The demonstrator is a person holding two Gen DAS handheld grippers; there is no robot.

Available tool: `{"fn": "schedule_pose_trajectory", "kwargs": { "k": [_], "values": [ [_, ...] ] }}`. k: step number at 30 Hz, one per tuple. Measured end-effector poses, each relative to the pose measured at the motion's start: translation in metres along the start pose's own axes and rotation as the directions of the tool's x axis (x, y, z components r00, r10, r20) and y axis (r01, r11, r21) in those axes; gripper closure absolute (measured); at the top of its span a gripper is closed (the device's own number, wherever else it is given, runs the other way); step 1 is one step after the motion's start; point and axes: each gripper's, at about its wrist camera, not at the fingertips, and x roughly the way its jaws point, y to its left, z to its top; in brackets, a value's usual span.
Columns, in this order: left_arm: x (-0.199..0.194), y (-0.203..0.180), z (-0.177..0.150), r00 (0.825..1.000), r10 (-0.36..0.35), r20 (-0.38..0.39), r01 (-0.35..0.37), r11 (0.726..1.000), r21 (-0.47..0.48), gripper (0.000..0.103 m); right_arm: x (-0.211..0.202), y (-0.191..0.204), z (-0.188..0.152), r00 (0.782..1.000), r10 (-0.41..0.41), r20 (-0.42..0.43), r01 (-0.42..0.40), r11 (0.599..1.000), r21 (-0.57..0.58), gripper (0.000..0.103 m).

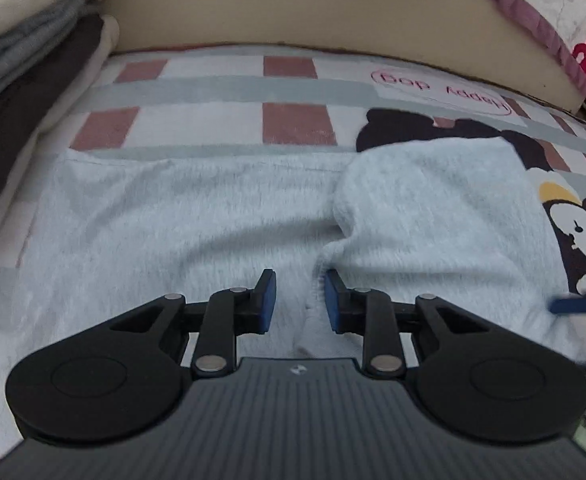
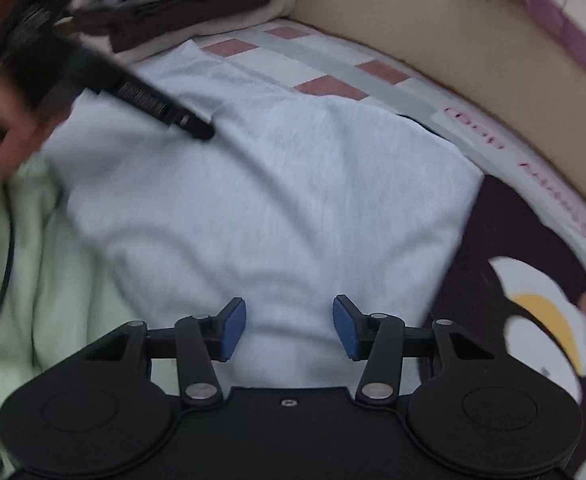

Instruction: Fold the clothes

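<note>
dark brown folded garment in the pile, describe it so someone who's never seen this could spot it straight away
Start at the beige headboard behind the checked bedsheet, and follow it to the stack of folded clothes in the corner. The dark brown garment lies low in that stack, under grey layers and above a cream piece. It is the only near-black layer among pale ones.

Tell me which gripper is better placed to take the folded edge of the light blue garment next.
Left, probably. The left gripper hovers open right beside the raised folded edge of the light blue garment. The right gripper is open over flat cloth, with no edge between its pads.
</note>
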Motion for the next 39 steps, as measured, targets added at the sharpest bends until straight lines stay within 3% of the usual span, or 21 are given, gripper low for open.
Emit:
{"fn": "schedule_pose_trajectory", "kwargs": {
  "k": [4, 9, 10, 11, 12, 13, 14, 15, 18, 21, 23, 26, 28, 29, 30, 32, 34, 36, 39],
  "values": [
    [-0.01, 0.003, 0.002, 0.999, 0.022, 0.026, -0.022, 0.999, -0.03, 0.077, -0.011, -0.009, -0.029, 0.997, -0.016, -0.07, 0.022, 0.996, 0.083, 0.041],
    [-0.028, 0.004, 0.004, 0.981, -0.173, 0.087, 0.18, 0.98, -0.086, 0.072, -0.01, -0.012, -0.037, 1.0, -0.018, 0.002, 0.018, 0.995, 0.102, 0.041],
    [-0.024, -0.001, 0.005, 0.981, -0.177, 0.08, 0.183, 0.98, -0.071, 0.072, -0.009, -0.012, -0.036, 0.999, -0.014, 0.029, 0.011, 0.994, 0.107, 0.042],
    [-0.02, -0.005, 0.006, 0.981, -0.18, 0.069, 0.184, 0.981, -0.056, 0.072, -0.007, -0.009, -0.035, 0.998, -0.025, 0.053, 0.02, 0.995, 0.095, 0.048],
    [-0.012, -0.009, 0.007, 0.984, -0.173, 0.04, 0.175, 0.984, -0.041, 0.072, -0.006, -0.005, -0.033, 0.997, -0.044, 0.066, 0.039, 0.996, 0.08, 0.078],
    [-0.002, -0.011, 0.008, 0.986, -0.166, 0.013, 0.166, 0.986, -0.031, 0.074, -0.006, 0.0, -0.032, 0.995, -0.065, 0.075, 0.06, 0.996, 0.065, 0.091],
    [0.006, -0.011, 0.008, 0.989, -0.15, -0.007, 0.15, 0.988, -0.028, 0.092, -0.011, 0.003, -0.032, 0.992, -0.088, 0.086, 0.082, 0.994, 0.07, 0.096],
    [0.011, -0.012, 0.008, 0.994, -0.11, -0.021, 0.11, 0.994, -0.02, 0.103, -0.019, 0.005, -0.033, 0.989, -0.113, 0.095, 0.105, 0.991, 0.082, 0.097],
    [0.02, -0.013, 0.008, 0.999, 0.03, -0.032, -0.03, 0.999, 0.01, 0.103, -0.031, -0.002, -0.044, 0.986, -0.152, 0.071, 0.142, 0.982, 0.124, 0.098],
    [0.02, -0.01, 0.006, 0.986, 0.167, 0.002, -0.167, 0.985, 0.044, 0.103, -0.028, -0.015, -0.053, 0.993, -0.117, 0.033, 0.109, 0.976, 0.188, 0.097],
    [0.013, -0.001, 0.007, 0.992, 0.129, -0.013, -0.13, 0.991, -0.031, 0.103, -0.033, -0.019, -0.052, 0.995, -0.078, 0.054, 0.065, 0.977, 0.203, 0.097],
    [-0.014, 0.0, 0.007, 0.999, -0.008, 0.039, 0.011, 0.996, -0.088, 0.097, -0.026, -0.018, -0.053, 1.0, -0.02, 0.024, 0.014, 0.975, 0.221, 0.084],
    [-0.027, -0.009, 0.004, 0.997, -0.035, 0.065, 0.039, 0.997, -0.063, 0.088, -0.018, -0.02, -0.049, 0.999, 0.024, -0.046, -0.013, 0.974, 0.225, 0.068],
    [-0.032, -0.014, 0.003, 0.996, -0.048, 0.076, 0.052, 0.998, -0.046, 0.081, -0.021, -0.018, -0.047, 0.997, 0.041, -0.07, -0.024, 0.974, 0.226, 0.069],
    [-0.033, -0.018, 0.003, 0.993, -0.077, 0.085, 0.079, 0.997, -0.024, 0.08, -0.031, -0.017, -0.045, 0.997, 0.053, -0.049, -0.041, 0.972, 0.229, 0.067],
    [-0.032, -0.023, 0.001, 0.987, -0.137, 0.079, 0.136, 0.991, 0.018, 0.079, -0.051, -0.026, -0.032, 0.987, 0.134, 0.089, -0.153, 0.954, 0.258, 0.067],
    [-0.016, -0.026, 0.001, 0.991, -0.134, 0.023, 0.133, 0.99, 0.038, 0.079, -0.065, -0.038, -0.013, 0.956, 0.19, 0.223, -0.249, 0.927, 0.279, 0.053],
    [0.003, -0.026, 0.001, 0.991, -0.132, -0.036, 0.133, 0.991, 0.031, 0.079, -0.056, -0.048, 0.018, 0.949, 0.15, 0.278, -0.229, 0.933, 0.279, 0.046],
    [0.018, -0.018, 0.004, 0.984, -0.171, -0.057, 0.168, 0.984, -0.054, 0.076, -0.012, -0.057, 0.069, 0.968, 0.077, 0.238, -0.129, 0.969, 0.212, 0.046]
  ]
}}
